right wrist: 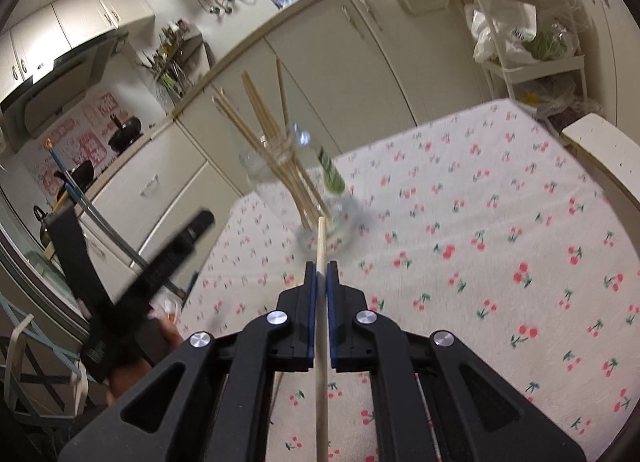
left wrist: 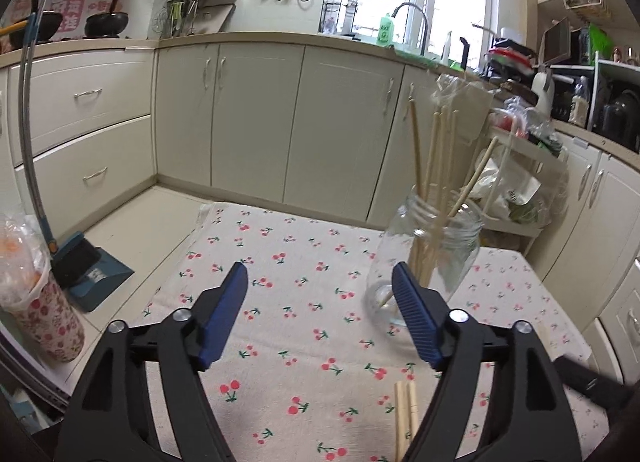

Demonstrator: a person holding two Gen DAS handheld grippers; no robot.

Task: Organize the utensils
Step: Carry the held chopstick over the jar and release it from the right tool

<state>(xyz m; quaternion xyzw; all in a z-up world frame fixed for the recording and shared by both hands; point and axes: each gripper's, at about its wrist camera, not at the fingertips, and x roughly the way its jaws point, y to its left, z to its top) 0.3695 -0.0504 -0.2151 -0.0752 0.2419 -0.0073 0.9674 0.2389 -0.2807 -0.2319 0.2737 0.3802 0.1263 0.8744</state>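
cherry-print tablecloth (left wrist: 304,294) covers the work table; largest task item on it is the clear glass jar (left wrist: 424,262), standing upright toward the far right of the cloth in the left wrist view. jar already holds a loose bundle of wooden chopsticks (left wrist: 434,181), tips down, tops fanned above the rim; count unclear, several at least. judged: most of the sorting is done. left gripper (left wrist: 320,302) hovers just short of the jar with jaws released and wide apart, nothing between them; right-hand pad overlaps the jar base in view, contact cannot be confirmed. right gripper (right wrist: 321,282) is clenched on a single chopstick (right wrist: 321,334), which runs along the gripper axis and points toward the jar base; frame is motion-blurred. remaining, judged: this held stick is not yet in the jar. also a pair of loose chopsticks (left wrist: 405,418) lies flat on the cloth at the near edge, apart from the jar, left to collect.
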